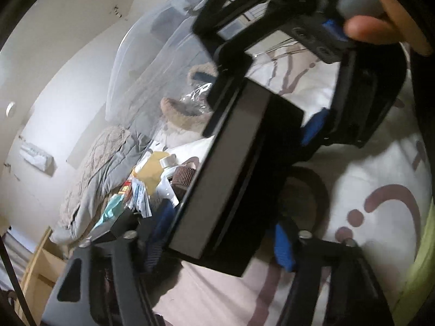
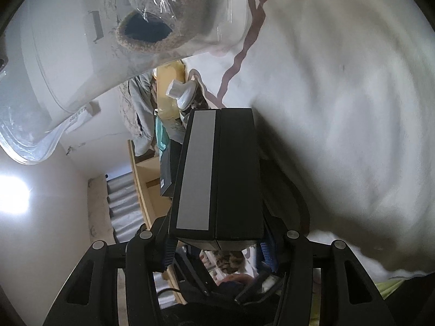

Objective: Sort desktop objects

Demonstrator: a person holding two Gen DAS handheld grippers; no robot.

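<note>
A long black box with a grey strip (image 1: pixel 231 168) is held between both grippers above a white patterned cloth (image 1: pixel 380 179). My left gripper (image 1: pixel 217 244) is shut on its near end, blue pads at each side. My right gripper (image 1: pixel 293 87) shows in the left wrist view at the box's far end, with a thumb on its handle. In the right wrist view the same box (image 2: pixel 217 174) runs forward from my right gripper (image 2: pixel 214 247), whose blue pads (image 2: pixel 265 252) press its sides.
A clear plastic bin (image 2: pixel 59 62) holds fuzzy brown slippers (image 2: pixel 146 30). A pile of clutter with a white bottle (image 2: pixel 182 92), yellow packet (image 1: pixel 152 168) and grey clothing (image 1: pixel 100 174) lies beyond the box. A wooden frame (image 2: pixel 141 179) borders it.
</note>
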